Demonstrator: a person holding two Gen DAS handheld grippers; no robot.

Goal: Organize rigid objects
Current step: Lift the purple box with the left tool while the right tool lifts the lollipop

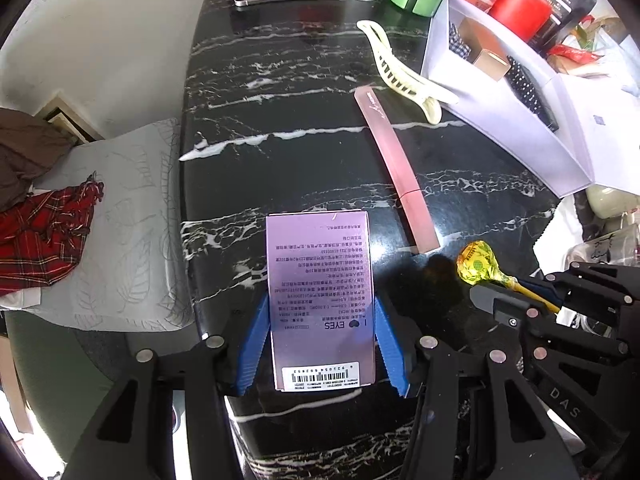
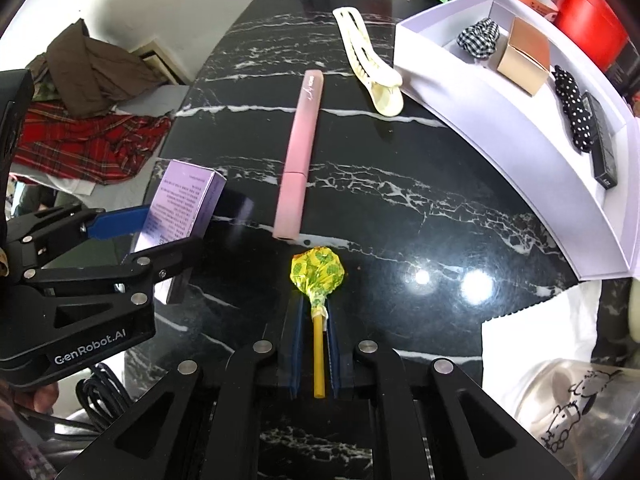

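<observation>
Lilac box (image 1: 322, 300): one, printed with small text and a barcode, sitting clamped between the blue pads of the left gripper (image 1: 320, 316), near the left edge of the surface (image 1: 280, 100).
Lollipop (image 2: 318, 276): one, in a yellow-green wrapper, lying just past the near end of the pink tube; yellow stick running back between the dark pads.
Right gripper (image 2: 314, 320): jaws clenched on the lollipop stick; no earlier state to compare.
Left gripper jaws: grasping the lilac box by its two long sides, partly parted to its width.
Pink tube (image 2: 302, 152): one, long and slim, lying flat mid-surface, between box and tray.
Cream hair clip (image 2: 370, 68): one, lying beside the tray's near wall, beyond the pink tube.
White tray (image 2: 480, 120): one, standing at the right of the surface.
Inside the tray: two patterned fabric hair ties, one gingham (image 2: 478, 40) and one polka-dot (image 2: 574, 108); one tan carton (image 2: 524, 56) between them; one slim black box (image 2: 602, 144) at the near end.
Far end of surface: jars and tubs crowding together, count unclear; one red tub (image 2: 588, 28) behind the tray.
Off the surface, left: one red plaid cloth (image 2: 88, 140) and one brown cloth (image 2: 92, 76) piled together.
</observation>
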